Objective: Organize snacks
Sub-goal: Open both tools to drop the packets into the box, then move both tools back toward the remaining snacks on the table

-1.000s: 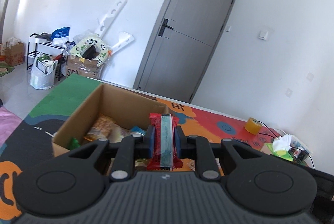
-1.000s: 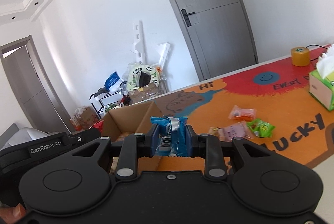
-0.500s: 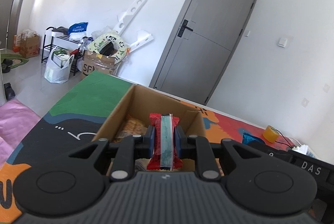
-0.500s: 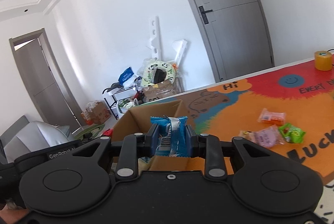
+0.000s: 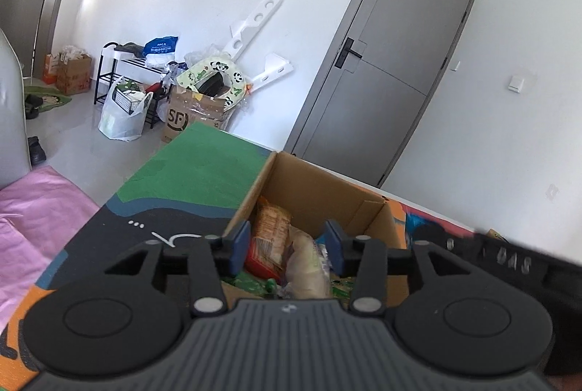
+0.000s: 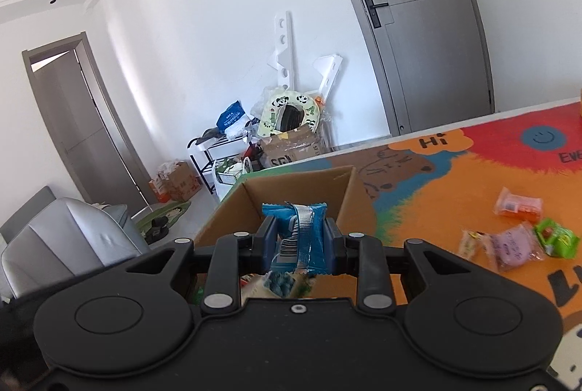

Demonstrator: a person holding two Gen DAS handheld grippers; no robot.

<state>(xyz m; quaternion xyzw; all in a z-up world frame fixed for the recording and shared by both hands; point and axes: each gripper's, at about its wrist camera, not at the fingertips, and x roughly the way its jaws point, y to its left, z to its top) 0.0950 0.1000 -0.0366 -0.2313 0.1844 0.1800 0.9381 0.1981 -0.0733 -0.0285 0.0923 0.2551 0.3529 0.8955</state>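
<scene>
Left gripper [image 5: 287, 247] over the open box [image 5: 320, 187]; blue fingers [image 5: 240, 247] spread, nothing between them; they have just been opening. Below the gap: snacks piled in the box, an orange-brown packet [image 5: 271, 232], a pale clear-wrapped one [image 5: 307, 263], a red corner and green bits under them.

Right gripper [image 6: 296, 241] clenched on a blue packet [image 6: 296, 238]: shiny foil, silver centre seam, barcode low on the face, crimped top edge. Packet stands upright between the pads, at the box's [image 6: 298, 189] near rim.

Loose snacks on the counter [image 6: 436, 194] at 3 o'clock of the box, well apart from it: orange packet [image 6: 518, 205], green packet [image 6: 554, 238], pink packet [image 6: 513, 245], and a small pale one [image 6: 469, 243] just beside the pink.

Edges: box walls upright, flaps up, far corner at 12. Counter's far edge runs behind the box; floor beyond. Bare green and dark mat [image 5: 196, 180] at 9–10 o'clock of the box; open orange mat between box and loose snacks.
</scene>
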